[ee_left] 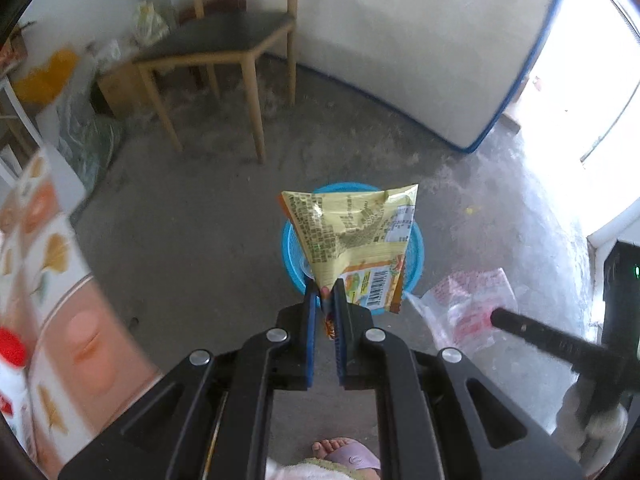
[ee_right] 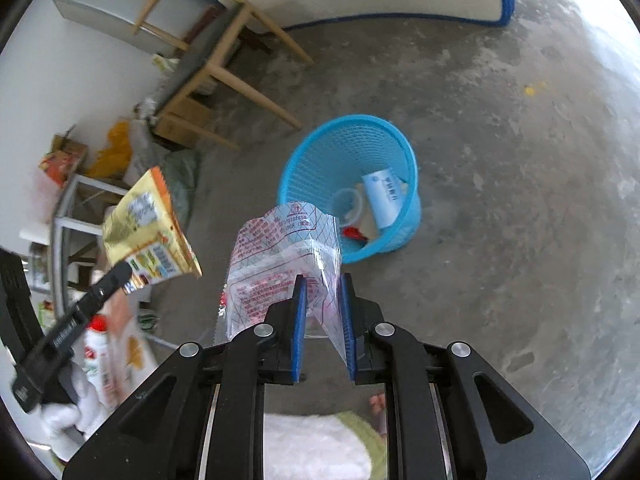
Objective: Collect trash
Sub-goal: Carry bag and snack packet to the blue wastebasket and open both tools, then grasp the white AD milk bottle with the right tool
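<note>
Left hand-held gripper (ee_left: 326,294) pinching a yellow snack bag (ee_left: 352,236) above the blue basket (ee_left: 416,256). Right hand-held gripper (ee_right: 323,286) clamped on a clear plastic bag (ee_right: 276,264), basket (ee_right: 320,160) just ahead.

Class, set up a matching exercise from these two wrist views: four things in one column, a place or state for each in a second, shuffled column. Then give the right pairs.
Things
1. yellow wrapper
2. clear bag
3. blue basket
4. chair

Places or states
A. stands on the floor with trash inside
B. clamped in the left hand-held gripper
C. stands by the wall
D. clamped in the right hand-held gripper

Pairs: 1-B, 2-D, 3-A, 4-C
</note>
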Motion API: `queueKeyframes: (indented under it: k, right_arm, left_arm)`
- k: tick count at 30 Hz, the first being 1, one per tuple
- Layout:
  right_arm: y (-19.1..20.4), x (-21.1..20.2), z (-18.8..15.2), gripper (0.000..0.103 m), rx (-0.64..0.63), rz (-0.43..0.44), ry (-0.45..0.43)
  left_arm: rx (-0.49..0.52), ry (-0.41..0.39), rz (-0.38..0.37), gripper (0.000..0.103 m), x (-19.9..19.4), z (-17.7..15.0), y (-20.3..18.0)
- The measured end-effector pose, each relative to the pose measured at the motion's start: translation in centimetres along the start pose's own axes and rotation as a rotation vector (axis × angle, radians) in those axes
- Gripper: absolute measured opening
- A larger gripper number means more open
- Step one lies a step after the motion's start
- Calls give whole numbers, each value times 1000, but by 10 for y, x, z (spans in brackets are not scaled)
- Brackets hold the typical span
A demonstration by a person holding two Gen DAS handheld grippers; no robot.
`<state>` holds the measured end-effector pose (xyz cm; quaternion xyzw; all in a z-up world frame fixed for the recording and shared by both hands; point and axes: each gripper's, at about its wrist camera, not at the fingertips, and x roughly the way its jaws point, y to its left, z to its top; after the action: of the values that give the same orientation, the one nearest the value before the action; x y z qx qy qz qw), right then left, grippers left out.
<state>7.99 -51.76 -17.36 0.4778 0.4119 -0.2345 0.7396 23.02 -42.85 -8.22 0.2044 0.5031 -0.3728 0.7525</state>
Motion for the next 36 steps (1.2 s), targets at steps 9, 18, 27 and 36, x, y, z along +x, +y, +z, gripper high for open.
queueKeyframes:
  k: [9,18,27,36]
  right_arm:
    - [-18,92,58,67,129,-85,-5]
    - [-53,100,40,67,214,-128,-1]
    - [-43,20,-9,67,142,-21,-59]
    - [-12,-39,-38,67,56,94,-49]
  left_arm:
    - [10,66,-68,41,76,52,-21]
    - [-19,64,-134,46,66,45,-13]
    - [-14,-81,-226,47,-35,14,-21]
    - [-36,-208,-201,49,-139,-67,-11]
